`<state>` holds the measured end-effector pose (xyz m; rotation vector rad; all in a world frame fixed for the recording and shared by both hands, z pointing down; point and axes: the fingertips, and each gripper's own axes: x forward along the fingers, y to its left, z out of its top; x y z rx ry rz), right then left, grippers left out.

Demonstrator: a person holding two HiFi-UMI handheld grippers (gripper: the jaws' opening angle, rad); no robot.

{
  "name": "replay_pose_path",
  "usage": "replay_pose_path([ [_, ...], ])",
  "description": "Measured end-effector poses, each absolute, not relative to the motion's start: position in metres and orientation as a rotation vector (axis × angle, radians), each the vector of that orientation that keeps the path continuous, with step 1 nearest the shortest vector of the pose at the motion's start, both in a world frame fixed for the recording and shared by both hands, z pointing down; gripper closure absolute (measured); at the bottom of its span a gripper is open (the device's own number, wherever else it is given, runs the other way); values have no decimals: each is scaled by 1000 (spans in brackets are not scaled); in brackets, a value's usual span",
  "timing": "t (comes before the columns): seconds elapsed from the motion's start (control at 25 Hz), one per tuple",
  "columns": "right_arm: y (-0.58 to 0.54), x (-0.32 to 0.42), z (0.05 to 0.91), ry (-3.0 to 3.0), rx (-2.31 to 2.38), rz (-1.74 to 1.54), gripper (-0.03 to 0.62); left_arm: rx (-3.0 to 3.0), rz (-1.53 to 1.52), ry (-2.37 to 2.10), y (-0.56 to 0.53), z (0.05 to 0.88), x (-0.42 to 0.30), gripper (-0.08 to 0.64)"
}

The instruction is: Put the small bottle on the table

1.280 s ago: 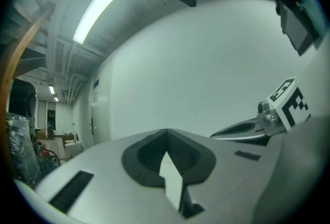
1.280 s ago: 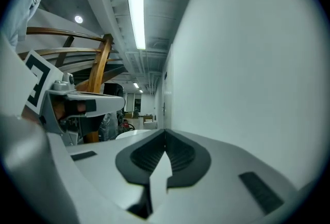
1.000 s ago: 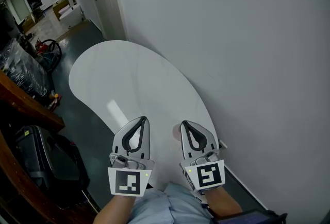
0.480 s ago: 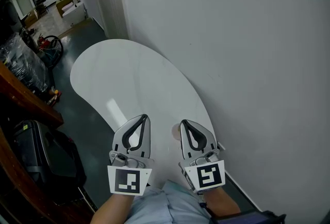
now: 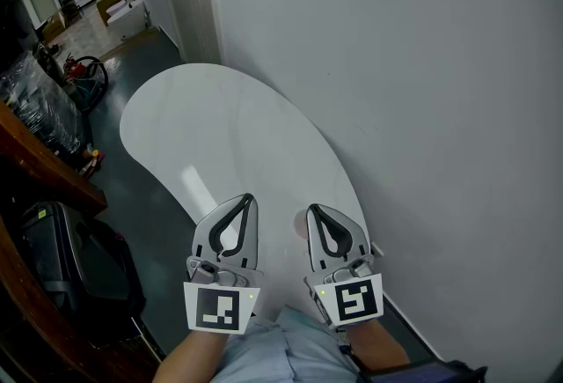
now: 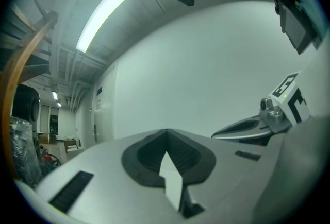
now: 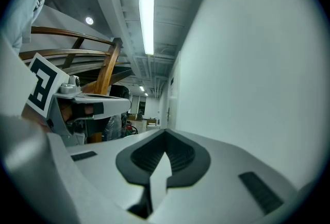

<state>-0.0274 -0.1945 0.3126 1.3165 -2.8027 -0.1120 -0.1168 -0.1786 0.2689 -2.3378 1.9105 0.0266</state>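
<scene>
Black-and-white square markers are shown on the cubes of both grippers, as blocky patterns rather than readable words. Over the near end of the white, rounded table, the left gripper is held with its jaws brought together, tips meeting, nothing between them. Just to its right, close to the table's wall-side edge, a small pale round thing is seen, half hidden by the right gripper; whether it is the small bottle cannot be told. The right gripper's jaws are likewise closed and empty.
</scene>
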Motion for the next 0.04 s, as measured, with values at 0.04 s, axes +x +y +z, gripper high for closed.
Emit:
replay_pose_path([
  [0.04,-195,-28,313,-2803,1315,-113,592,-2338,27,1911,-179,269,-117,558],
])
